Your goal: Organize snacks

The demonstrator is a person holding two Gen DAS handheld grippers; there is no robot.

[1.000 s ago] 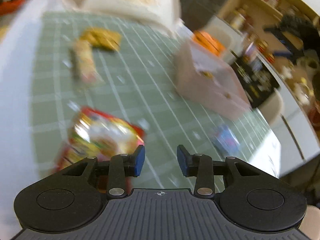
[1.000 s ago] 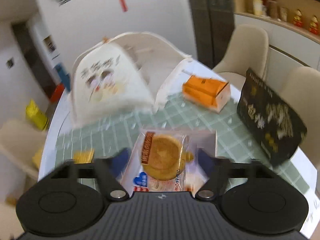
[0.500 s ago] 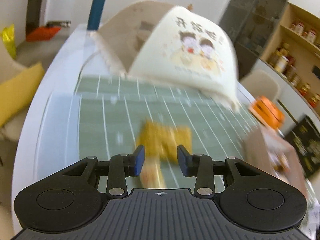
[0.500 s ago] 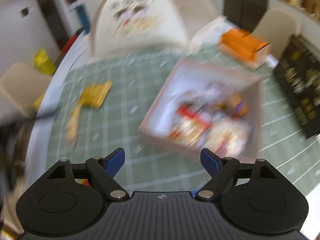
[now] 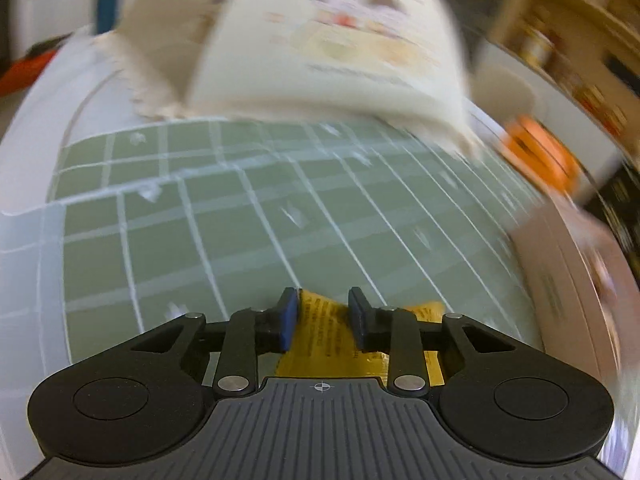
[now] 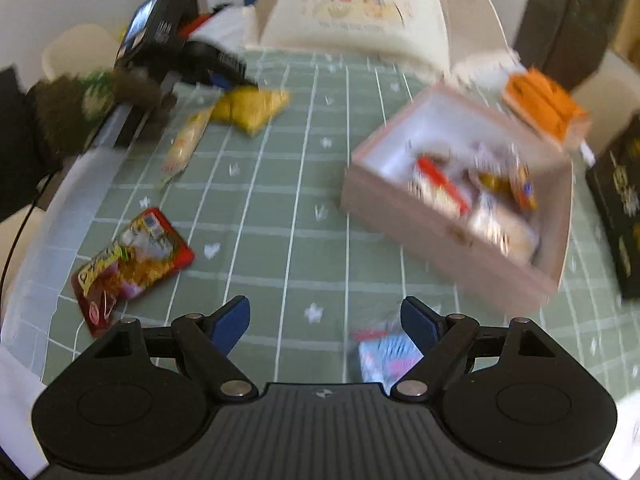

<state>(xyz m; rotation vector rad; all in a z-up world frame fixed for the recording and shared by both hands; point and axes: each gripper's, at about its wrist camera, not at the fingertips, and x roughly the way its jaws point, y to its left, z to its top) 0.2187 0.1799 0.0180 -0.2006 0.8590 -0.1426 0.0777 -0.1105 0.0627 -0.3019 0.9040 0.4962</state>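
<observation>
My left hand-held gripper (image 5: 323, 312) has just been closing, and now its two blue pads (image 5: 289, 320) pinch the yellow snack packet (image 5: 324, 336) between them. The packet is crinkled where the pads squeeze it, and it sits low over the green checked cloth (image 5: 240, 216) on the worktop (image 5: 24, 160), near the cloth's left edge.

My right hand-held gripper (image 6: 325, 322) is spread wide, with nothing between its pads. It hangs over the near edge of the cloth. A small light blue packet (image 6: 384, 354) lies on the cloth just by the right pad (too blurry to say if they touch).

The pink box (image 6: 452, 240) sits toward the right edge of the worktop, and it already has several snacks inside, all mixed together. A red snack bag (image 6: 132, 260) lies flat near the near left corner of the cloth. A long pale snack stick (image 6: 186, 142) lies farther back on the left, right beside the yellow packet.

At the far edge stands a big cream food cover (image 6: 356, 12) with a cartoon picture on it. An orange box (image 6: 544, 100) sits behind the pink box, toward the far right corner. A black box (image 6: 624, 204) stands at the right edge.
</observation>
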